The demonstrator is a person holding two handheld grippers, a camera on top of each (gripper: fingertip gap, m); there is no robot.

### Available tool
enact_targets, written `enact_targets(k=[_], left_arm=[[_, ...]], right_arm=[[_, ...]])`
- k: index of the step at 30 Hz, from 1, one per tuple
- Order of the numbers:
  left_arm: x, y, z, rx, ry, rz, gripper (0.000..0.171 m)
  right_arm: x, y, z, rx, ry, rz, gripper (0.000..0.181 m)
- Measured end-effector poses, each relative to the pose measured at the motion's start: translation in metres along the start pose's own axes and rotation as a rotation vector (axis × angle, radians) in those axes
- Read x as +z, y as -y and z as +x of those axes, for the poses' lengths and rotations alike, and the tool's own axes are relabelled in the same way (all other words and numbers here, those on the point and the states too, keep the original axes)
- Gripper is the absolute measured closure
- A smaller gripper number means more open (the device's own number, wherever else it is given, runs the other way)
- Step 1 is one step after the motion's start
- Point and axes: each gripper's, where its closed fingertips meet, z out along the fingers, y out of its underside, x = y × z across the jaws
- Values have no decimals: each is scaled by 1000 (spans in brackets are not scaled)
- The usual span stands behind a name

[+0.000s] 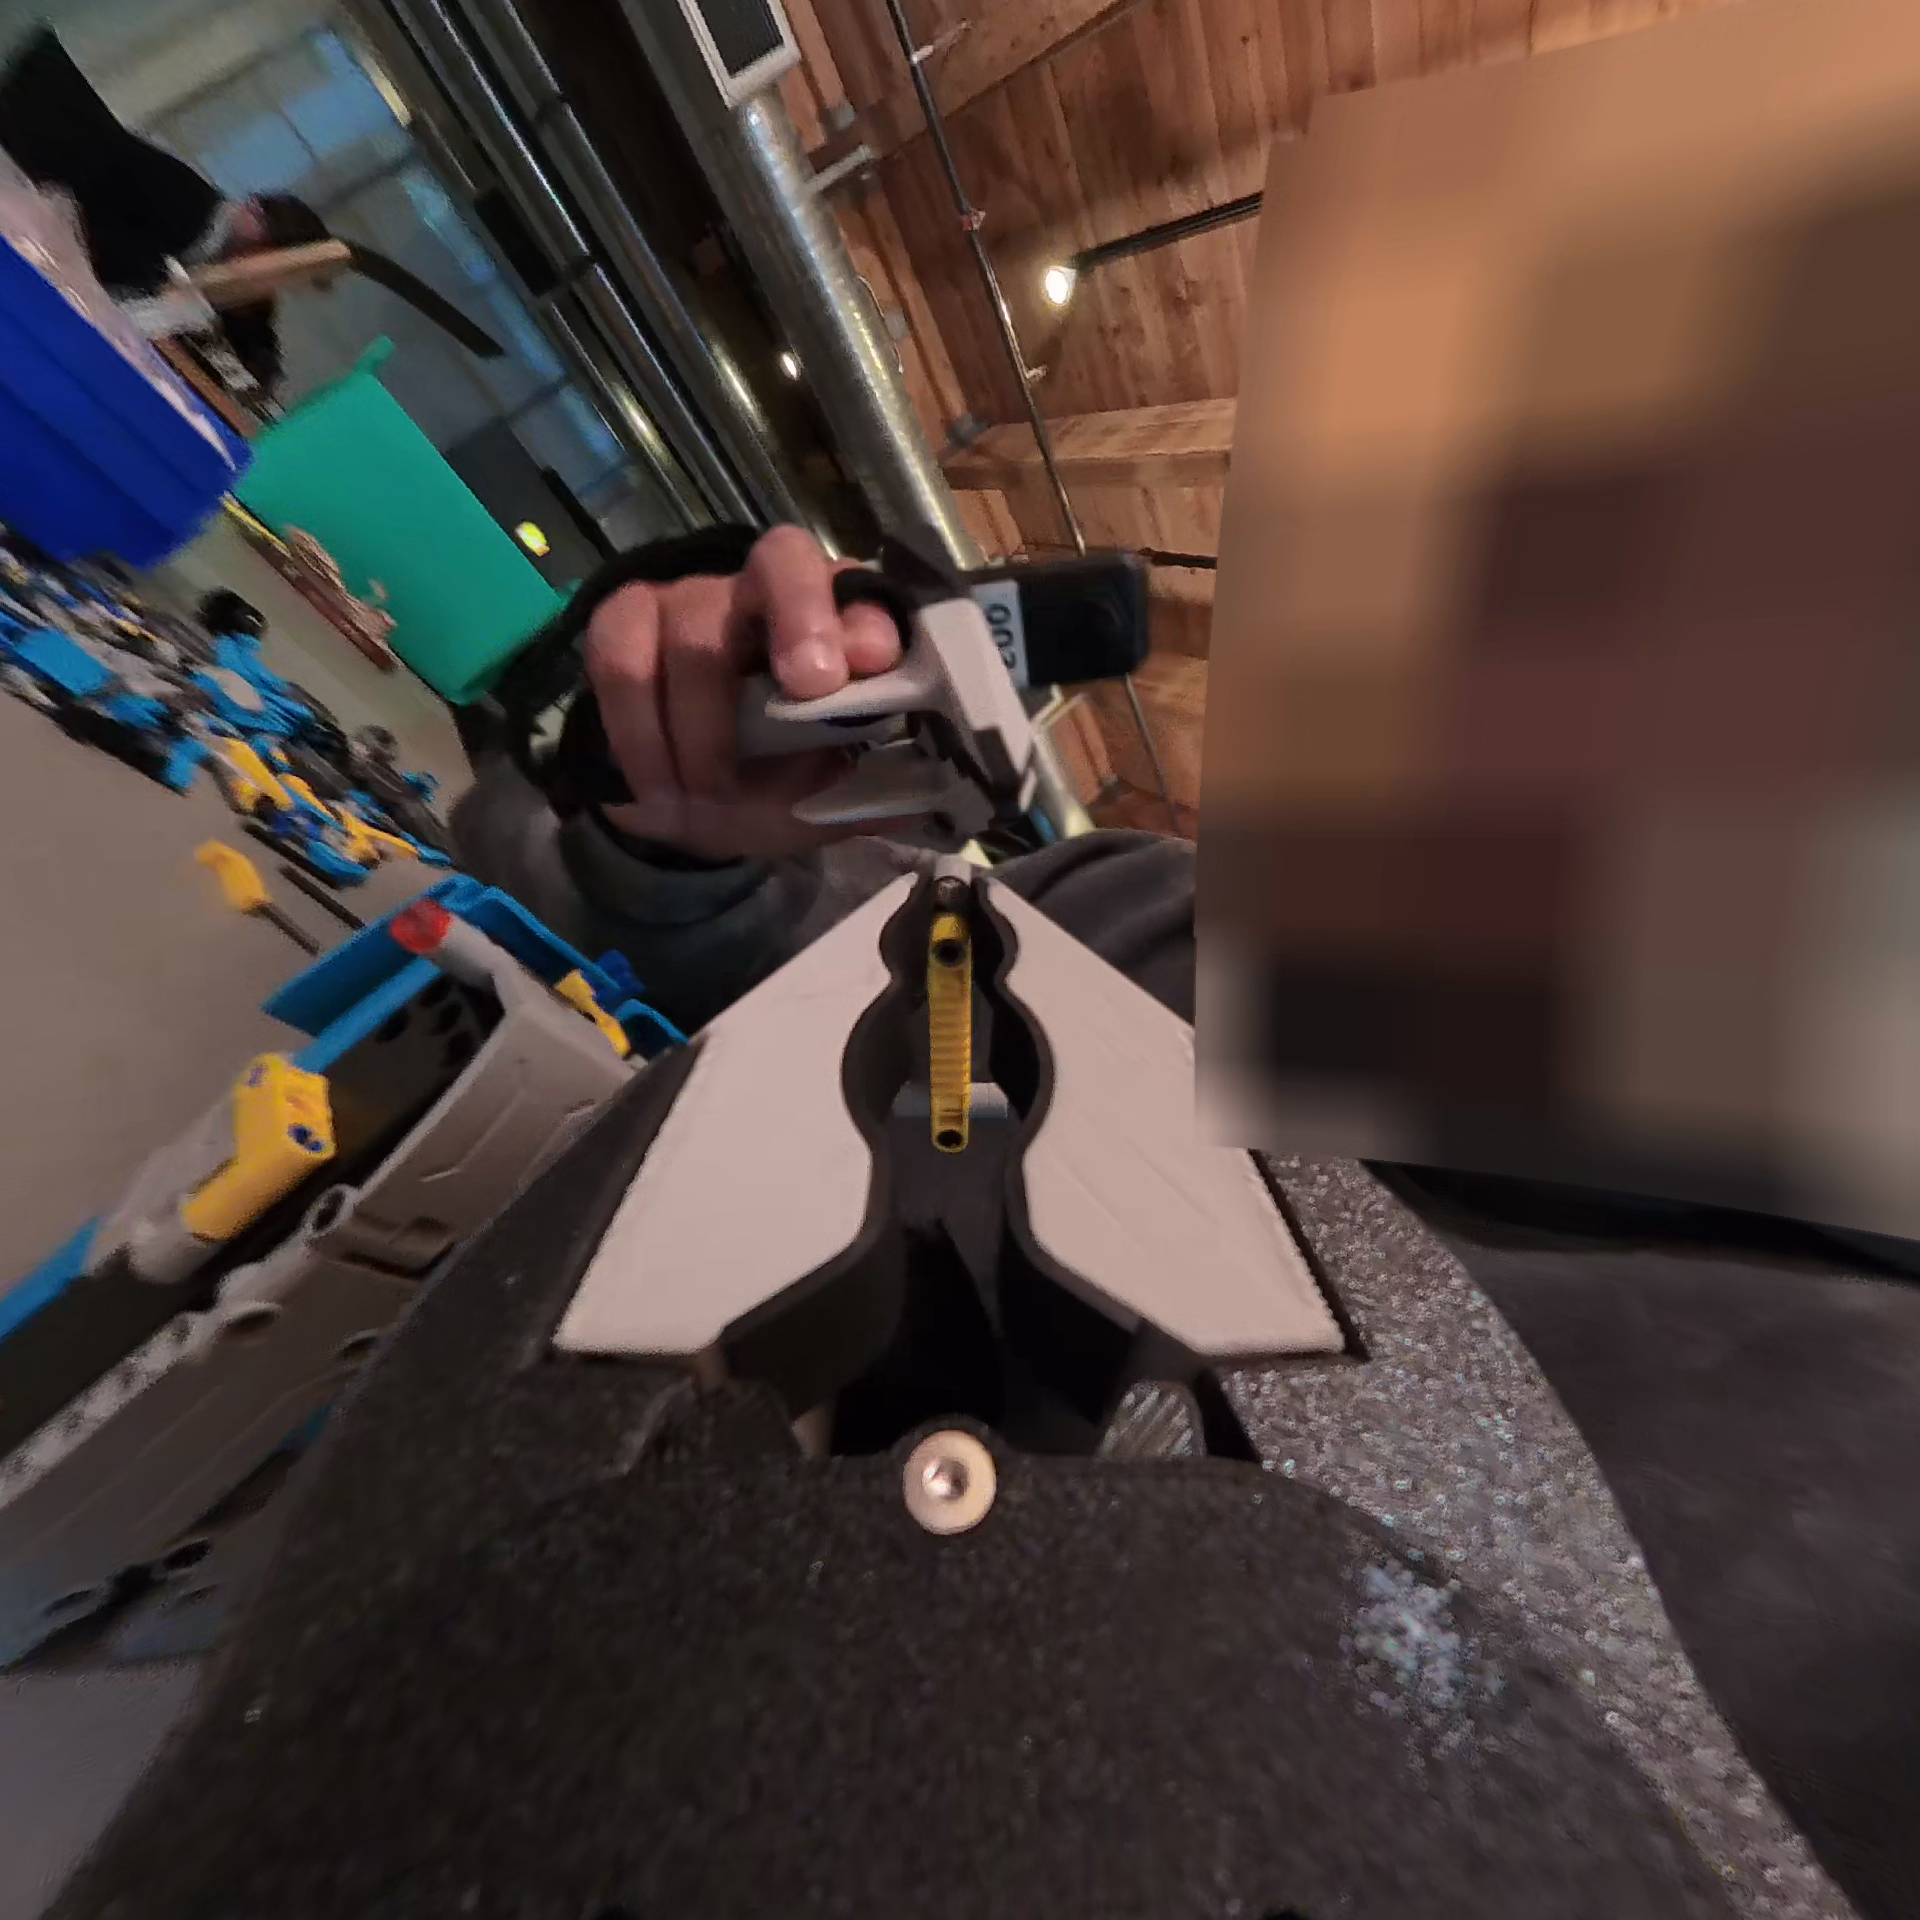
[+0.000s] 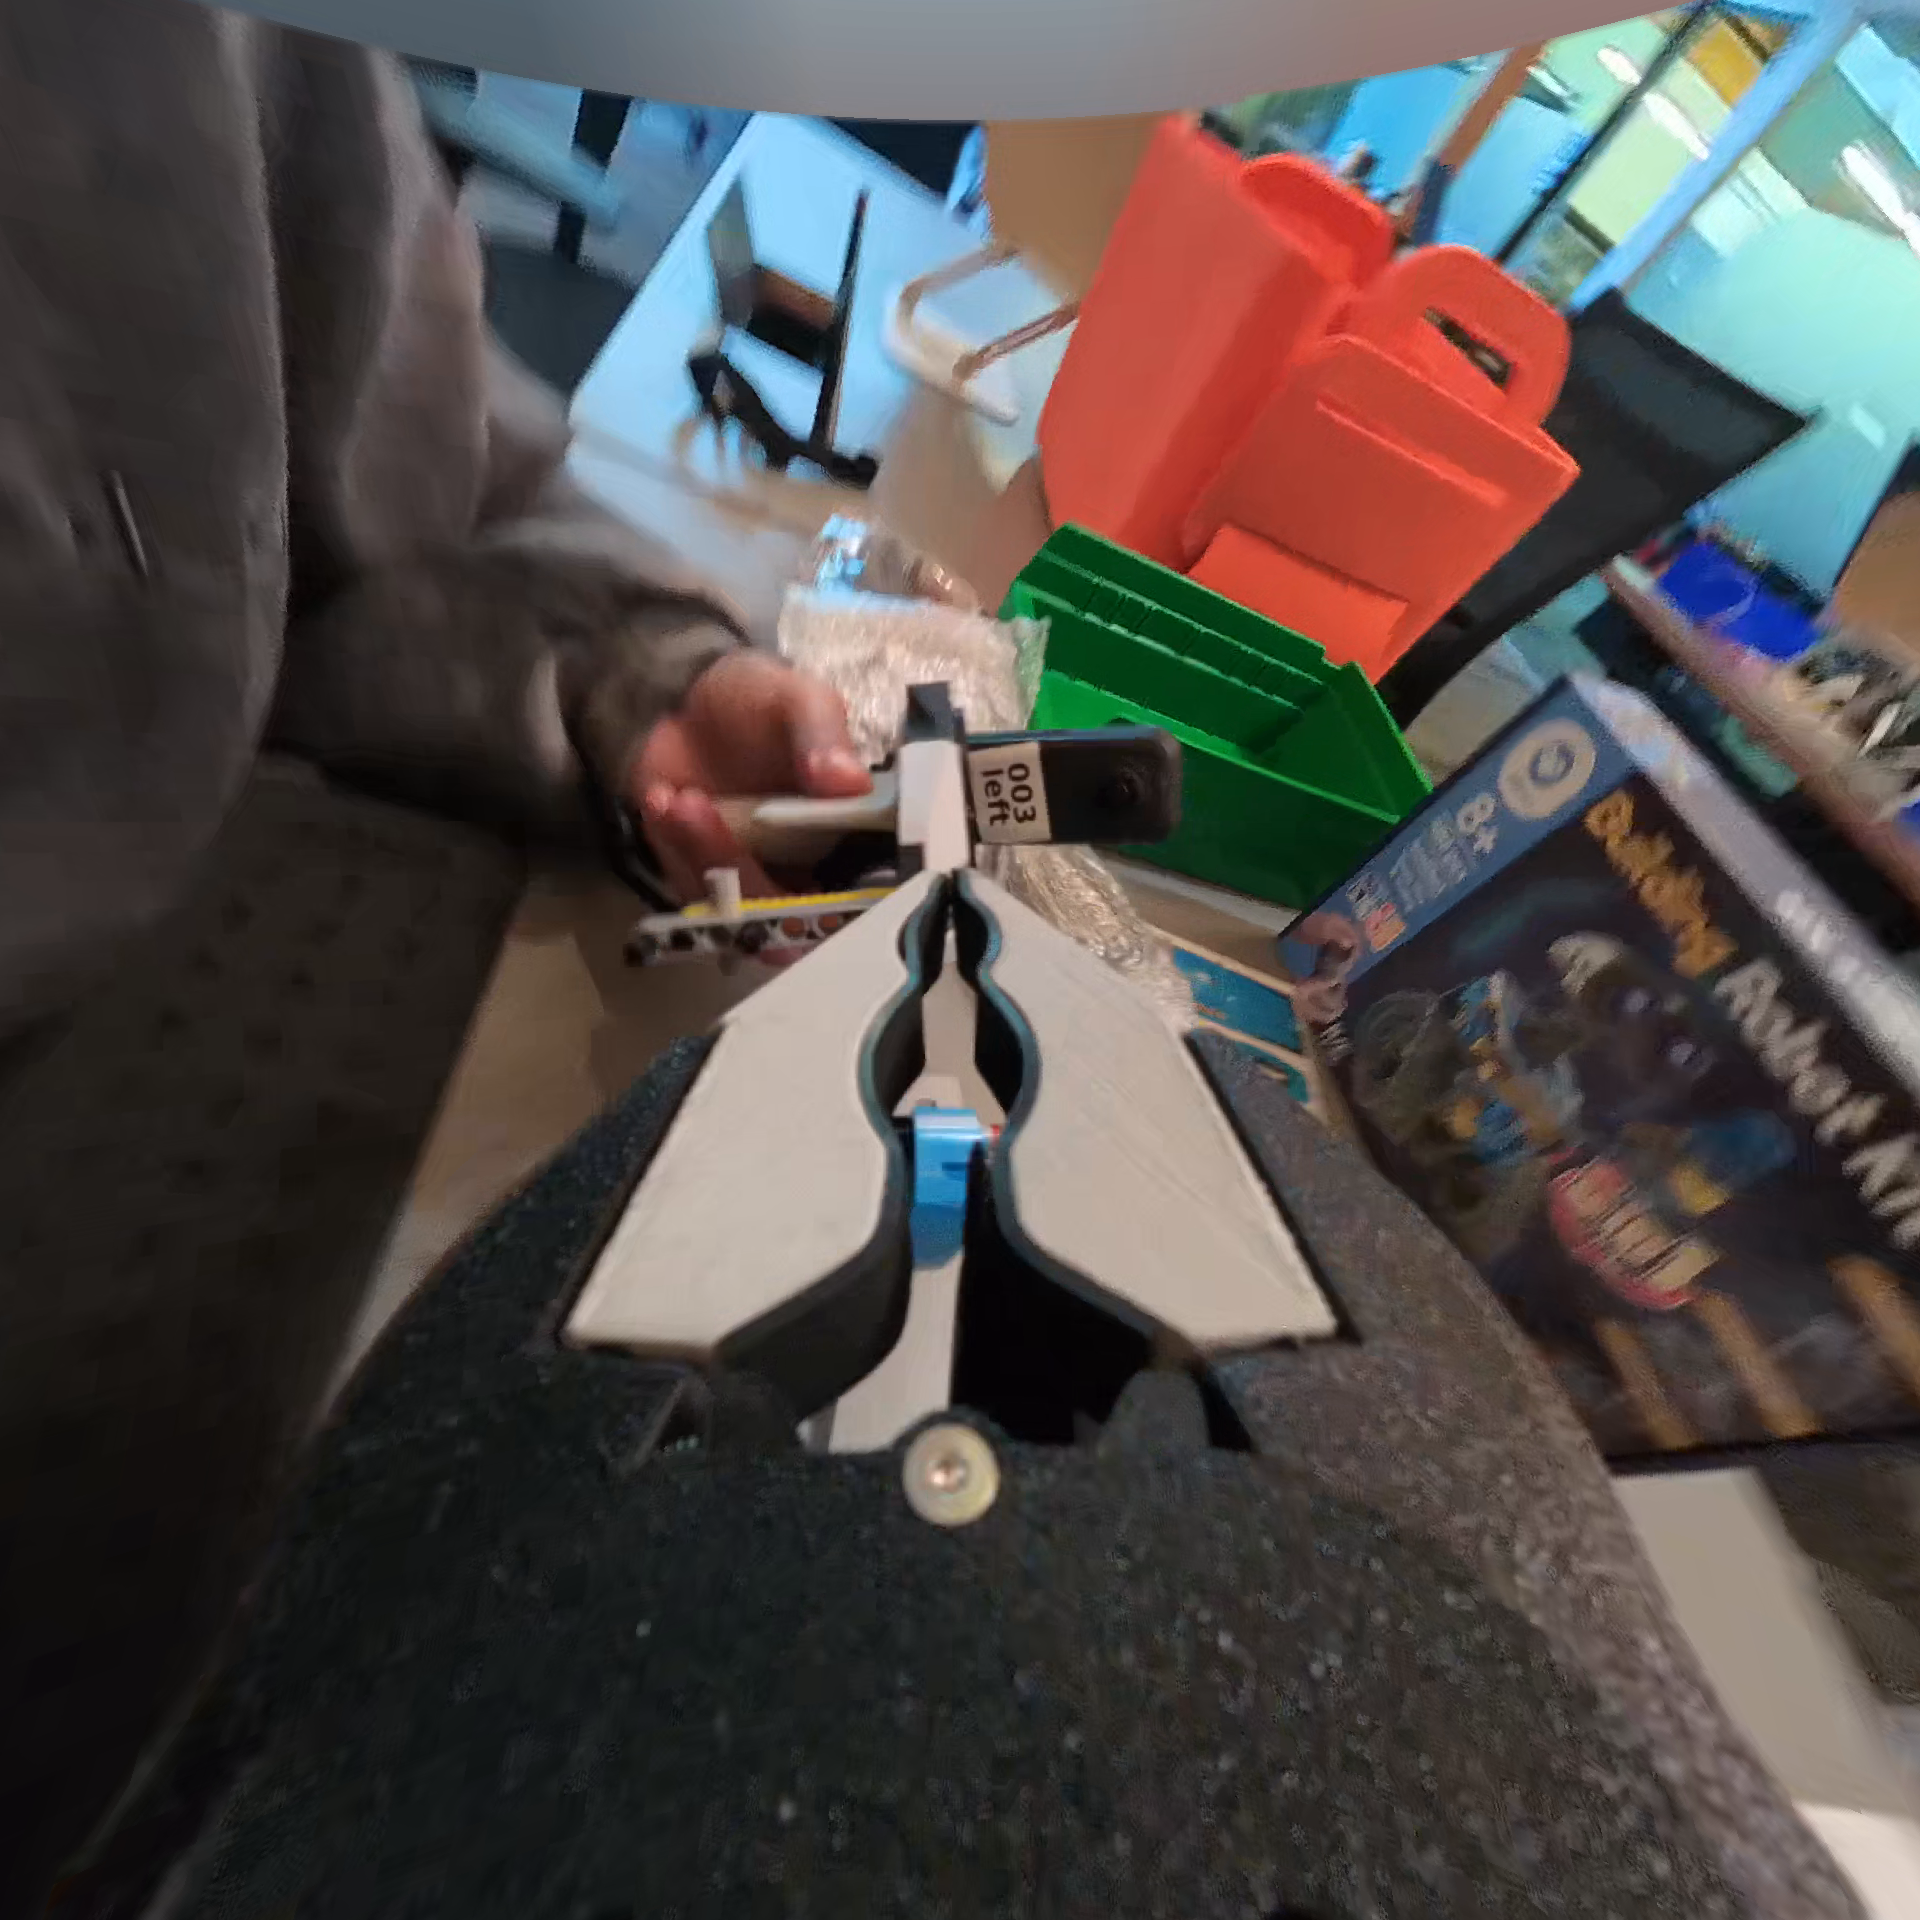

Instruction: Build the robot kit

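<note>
Right gripper fingers closed tip to tip, clamping a grey beam with a blue piece on it. Just beyond the tips: left gripper in a hand, with a perforated grey-and-yellow beam. Right side: illustrated box, green bin, orange cases.

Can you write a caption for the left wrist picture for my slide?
Left claw shut on a yellow toothed strip, facing the right claw held in a hand.
</note>
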Motion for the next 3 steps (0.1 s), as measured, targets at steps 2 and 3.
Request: enact_targets(k=[2, 3], left_arm=[[-3, 4, 0, 34, 17, 14, 166], [-4, 5, -1, 31, 16, 19, 166]], right_arm=[[-6, -9, 4, 239, 51, 42, 174], [-6, -14, 3, 352, 85, 66, 165]])
